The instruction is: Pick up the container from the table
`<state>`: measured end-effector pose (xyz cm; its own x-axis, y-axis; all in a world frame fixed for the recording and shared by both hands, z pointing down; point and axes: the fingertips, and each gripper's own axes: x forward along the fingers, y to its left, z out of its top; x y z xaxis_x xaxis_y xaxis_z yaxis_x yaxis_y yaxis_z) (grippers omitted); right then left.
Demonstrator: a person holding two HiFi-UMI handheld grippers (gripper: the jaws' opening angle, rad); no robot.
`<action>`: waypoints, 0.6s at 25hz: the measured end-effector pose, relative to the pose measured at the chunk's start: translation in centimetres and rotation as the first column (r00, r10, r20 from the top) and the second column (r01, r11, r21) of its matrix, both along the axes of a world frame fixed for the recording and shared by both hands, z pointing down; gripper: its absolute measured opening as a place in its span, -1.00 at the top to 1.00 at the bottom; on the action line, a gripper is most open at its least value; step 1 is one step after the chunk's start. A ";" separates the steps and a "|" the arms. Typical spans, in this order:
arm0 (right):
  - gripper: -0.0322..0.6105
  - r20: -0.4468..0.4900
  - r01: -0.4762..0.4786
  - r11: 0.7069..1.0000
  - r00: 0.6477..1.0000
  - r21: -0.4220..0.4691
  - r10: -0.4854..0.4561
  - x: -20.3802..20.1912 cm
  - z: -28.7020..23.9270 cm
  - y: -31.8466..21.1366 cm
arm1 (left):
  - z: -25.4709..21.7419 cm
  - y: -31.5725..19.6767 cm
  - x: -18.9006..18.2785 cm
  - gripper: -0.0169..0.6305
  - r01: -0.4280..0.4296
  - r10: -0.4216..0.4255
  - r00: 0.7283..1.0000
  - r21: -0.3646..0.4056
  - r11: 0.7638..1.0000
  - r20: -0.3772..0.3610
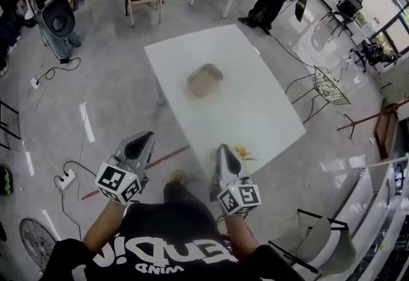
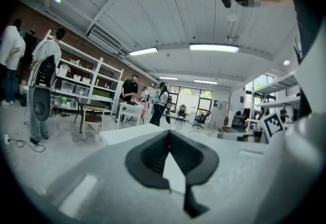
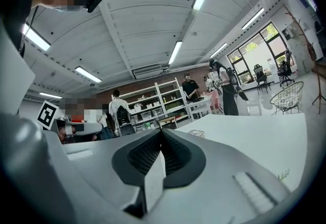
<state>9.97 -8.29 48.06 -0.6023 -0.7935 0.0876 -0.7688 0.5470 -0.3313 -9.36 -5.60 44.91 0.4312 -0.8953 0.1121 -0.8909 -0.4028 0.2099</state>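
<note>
Plainly, nothing is in hand yet. The left gripper [image 2: 169, 135] is clenched on itself, dark pads pressed together with no object between them, and the right gripper [image 3: 162, 136] is likewise clamped tight and empty. The person holds both out roughly level, side by side. In the head view the left one hangs over the floor beside the white table [image 1: 255, 107], and the right one reaches over the table's nearest corner. A small orange-and-yellow item [image 1: 241, 151] lies on the tabletop just beside the right gripper's tip; what it is cannot be made out.

The container [image 1: 205, 80], a shallow clear tub with rounded corners, sits flat near the middle of the table, well apart from both grippers and touched by neither. The right gripper view catches it as a small clear shape on the tabletop beyond the jaws.

By this showing the pick-up has not begun and the work is at the approach stage. What is left, in all likelihood, is to close the distance, part the jaws of one gripper, take the tub by its rim or wall, and lift it clear. Other people stand around tables and shelving at the far end of the room.
</note>
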 end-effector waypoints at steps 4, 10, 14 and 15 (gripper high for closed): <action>0.90 0.009 0.006 1.000 1.000 -0.007 -0.006 0.1 0.4 -3.6 | -0.3 -3.7 0.2 0.94 0.008 -0.008 1.000 0.008 1.000 0.009; 0.90 -0.011 0.015 1.000 1.000 0.016 -0.014 0.0 -0.1 -7.1 | -1.4 -7.6 0.2 0.94 0.029 -0.029 1.000 0.038 0.999 0.008; 0.90 -0.031 -0.002 0.998 0.999 0.057 0.003 -0.7 -0.6 -8.4 | -1.8 -9.3 -1.0 0.94 0.040 -0.041 0.999 0.056 0.998 0.005; 0.90 -0.034 -0.008 0.998 0.999 0.058 0.010 -1.0 -0.6 -8.9 | -1.8 -9.9 -1.3 0.94 0.036 -0.036 0.999 0.057 0.998 0.006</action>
